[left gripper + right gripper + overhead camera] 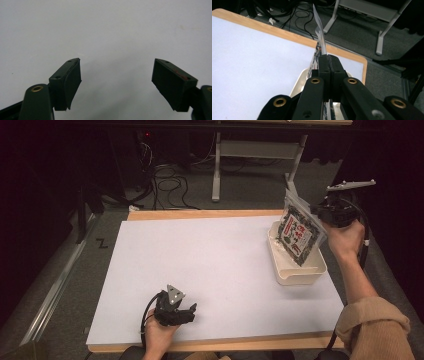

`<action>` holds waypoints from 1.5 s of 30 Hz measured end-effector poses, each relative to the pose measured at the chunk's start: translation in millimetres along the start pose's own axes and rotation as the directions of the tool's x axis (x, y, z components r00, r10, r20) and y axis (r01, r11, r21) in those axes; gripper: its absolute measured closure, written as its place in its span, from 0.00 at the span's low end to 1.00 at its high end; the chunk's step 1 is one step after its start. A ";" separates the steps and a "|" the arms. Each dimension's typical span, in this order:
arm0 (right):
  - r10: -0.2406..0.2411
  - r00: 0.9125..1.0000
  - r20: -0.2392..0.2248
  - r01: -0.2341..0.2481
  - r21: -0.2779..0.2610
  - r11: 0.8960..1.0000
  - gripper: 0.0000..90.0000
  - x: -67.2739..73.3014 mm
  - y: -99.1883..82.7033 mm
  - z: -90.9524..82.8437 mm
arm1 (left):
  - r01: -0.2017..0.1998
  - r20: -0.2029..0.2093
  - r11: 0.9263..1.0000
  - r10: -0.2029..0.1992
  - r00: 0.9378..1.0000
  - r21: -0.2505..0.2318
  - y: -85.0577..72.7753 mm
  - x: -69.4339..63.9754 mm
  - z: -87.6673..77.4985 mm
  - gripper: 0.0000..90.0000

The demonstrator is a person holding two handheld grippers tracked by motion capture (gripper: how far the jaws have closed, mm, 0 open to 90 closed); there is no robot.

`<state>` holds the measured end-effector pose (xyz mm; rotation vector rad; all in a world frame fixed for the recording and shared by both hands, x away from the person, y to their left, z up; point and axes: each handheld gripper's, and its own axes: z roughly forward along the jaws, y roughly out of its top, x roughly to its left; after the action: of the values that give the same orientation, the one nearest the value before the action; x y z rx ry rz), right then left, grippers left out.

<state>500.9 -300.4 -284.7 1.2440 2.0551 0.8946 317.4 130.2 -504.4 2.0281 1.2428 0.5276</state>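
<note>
below the right gripper (320,212), whose jaws pinch a printed snack packet (298,234) by its edge, sits a white tray (295,272); lower it slowly, flat (left gripper (186,312) idle, jaws apart).

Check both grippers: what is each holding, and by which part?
Right gripper pinches the printed packet by its right edge, above the white bin. Left gripper is open, holding nothing.

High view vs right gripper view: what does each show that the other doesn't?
High view alone: the printed face of the packet, hanging tilted with its lower end in the white tray, and the left gripper resting near the table's front edge. Right gripper view alone: the right gripper pinching the packet edge-on, jaws closed. Both: the tray, the table, floor cables.
</note>
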 end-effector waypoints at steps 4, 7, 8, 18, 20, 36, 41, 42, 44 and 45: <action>0.018 1.000 -0.004 -0.018 0.007 1.000 1.00 -5.2 -9.2 1.0 | -0.005 -0.001 1.000 0.005 1.000 0.002 -0.5 -1.4 0.7 0.27; 0.032 0.999 -0.006 -0.032 0.006 0.999 0.99 -9.3 -11.8 0.1 | -0.001 -0.002 1.000 0.001 1.000 0.005 -0.2 -0.9 1.0 0.27; 0.029 1.000 -0.001 -0.029 0.010 1.000 0.99 -10.6 -12.1 -0.1 | -0.001 -0.003 1.000 0.001 1.000 0.007 -0.1 -1.0 1.2 0.27; 0.077 0.997 0.004 -0.077 -0.001 0.997 0.92 -22.5 -25.8 1.9 | -0.001 -0.008 1.000 0.001 1.000 0.003 -0.2 -0.5 0.9 0.27; 0.077 0.997 0.009 -0.077 -0.021 0.997 0.89 -24.2 -29.3 -0.8 | -0.011 -0.006 1.000 0.011 1.000 0.005 0.1 -2.3 1.6 0.27; 0.098 0.994 0.045 -0.097 -0.023 0.995 0.60 -38.6 -52.2 -4.9 | -0.006 -0.007 1.000 0.006 1.000 0.008 -0.6 -1.6 2.1 0.27; 0.110 0.993 0.031 -0.109 -0.022 0.994 0.54 -45.5 -56.8 -7.9 | -0.013 -0.003 1.000 0.013 1.000 0.013 -0.2 -3.0 2.8 0.27; 0.110 0.993 0.031 -0.109 -0.020 0.994 0.52 -45.6 -57.5 -8.7 | -0.016 -0.003 1.000 0.016 1.000 0.013 -0.3 -3.3 2.6 0.27; 0.110 0.993 0.036 -0.110 -0.018 0.994 0.50 -44.9 -58.0 -10.1 | -0.014 -0.003 1.000 0.014 1.000 0.011 -0.8 -3.2 2.4 0.27; 0.107 0.993 0.041 -0.106 -0.022 0.994 0.49 -44.7 -58.2 -11.1 | -0.010 -0.003 1.000 0.010 1.000 0.011 -0.8 -2.6 1.9 0.27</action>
<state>480.2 -363.7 -317.5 1.3614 1.9573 0.9269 316.9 127.4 -506.2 2.0443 1.2414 0.5299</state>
